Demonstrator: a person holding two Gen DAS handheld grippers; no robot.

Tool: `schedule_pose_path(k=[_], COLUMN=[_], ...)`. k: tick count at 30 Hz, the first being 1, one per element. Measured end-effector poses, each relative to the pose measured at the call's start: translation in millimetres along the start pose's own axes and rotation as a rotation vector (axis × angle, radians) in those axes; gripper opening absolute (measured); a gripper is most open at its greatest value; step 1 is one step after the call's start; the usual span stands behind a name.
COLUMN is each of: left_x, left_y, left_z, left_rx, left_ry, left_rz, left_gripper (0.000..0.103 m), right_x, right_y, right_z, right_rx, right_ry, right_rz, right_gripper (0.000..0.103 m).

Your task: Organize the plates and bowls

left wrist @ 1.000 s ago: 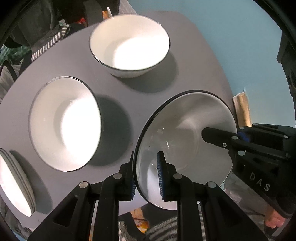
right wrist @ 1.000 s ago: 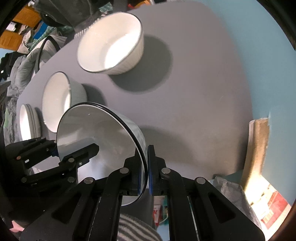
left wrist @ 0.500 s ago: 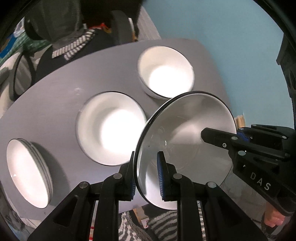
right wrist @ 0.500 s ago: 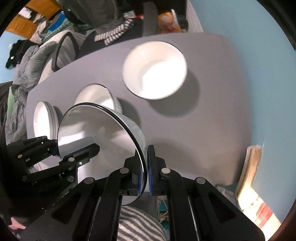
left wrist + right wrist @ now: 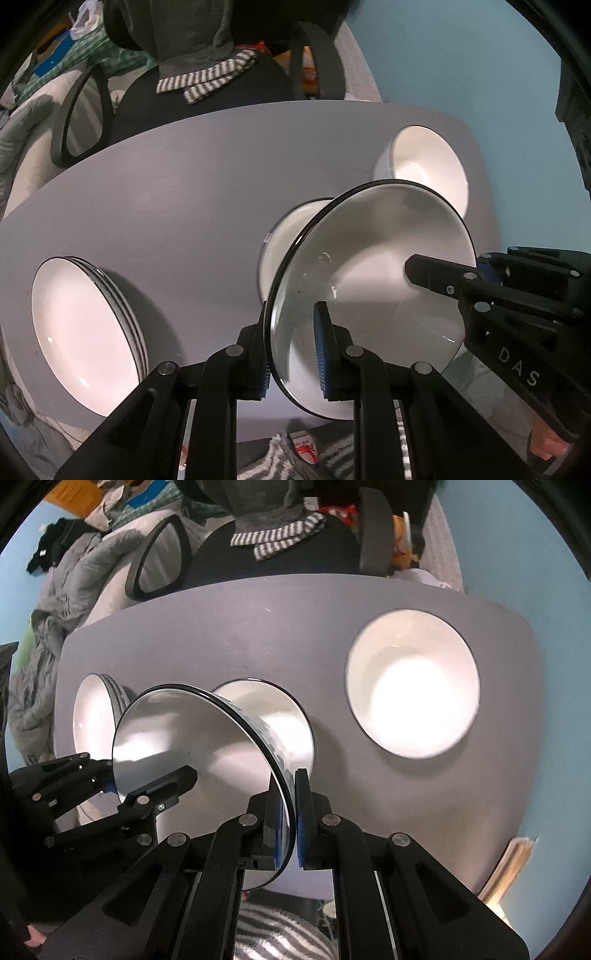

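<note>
Both grippers hold one white bowl with a black rim (image 5: 373,280), lifted above the near edge of the grey table (image 5: 184,206). My left gripper (image 5: 291,354) is shut on its left rim. My right gripper (image 5: 290,819) is shut on its right rim; the bowl also shows in the right wrist view (image 5: 192,738). Behind it a second white bowl (image 5: 273,716) sits on the table, partly hidden. A third bowl (image 5: 413,686) sits at the right. A stack of white plates (image 5: 85,332) lies at the left.
An office chair with grey and striped clothing (image 5: 273,535) stands behind the table's far edge. A grey duvet (image 5: 55,602) lies at the far left. The wall (image 5: 461,55) is blue. Striped fabric (image 5: 277,938) lies below the near edge.
Both grippers have carried the held bowl back and leftward. The table's bowls have slid right in view, and the plate stack has come further into view.
</note>
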State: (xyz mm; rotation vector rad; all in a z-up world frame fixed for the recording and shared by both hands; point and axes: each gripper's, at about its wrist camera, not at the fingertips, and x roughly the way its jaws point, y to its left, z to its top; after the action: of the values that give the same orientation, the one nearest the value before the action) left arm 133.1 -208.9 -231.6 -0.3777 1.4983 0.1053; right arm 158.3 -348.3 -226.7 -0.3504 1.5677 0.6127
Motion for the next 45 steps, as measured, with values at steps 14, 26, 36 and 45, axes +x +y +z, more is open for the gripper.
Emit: schedule_pose_path(k=[14,26,36,45], left_x=[27.5,42.8,37.5,24.3], left_y=[8.9,0.2,0.9,11.0], left_z=[9.4,8.4,6.6,2.3], left_rx=[-0.006,0.023,0.03,-0.005], left_ry=[0.045,0.063,0.054,0.028], left_rz=[0.02,0.045,0.109,0.099], left_gripper=[0.023,0.024,0.031,0.045], right_x=[21.3,36.0,39.9,29.1], right_y=[11.2,9.8,5.6,5.6], right_z=[13.7,10.1,10.3,3.6], right_rx=[-0.014,-0.015,0.024,0.028], right_ry=[0.047,0.066,0.057,0.028], right_rz=[-0.036,-0.078,-0.043,-0.039], right_gripper=[0.006,0.007,0.014,0.035])
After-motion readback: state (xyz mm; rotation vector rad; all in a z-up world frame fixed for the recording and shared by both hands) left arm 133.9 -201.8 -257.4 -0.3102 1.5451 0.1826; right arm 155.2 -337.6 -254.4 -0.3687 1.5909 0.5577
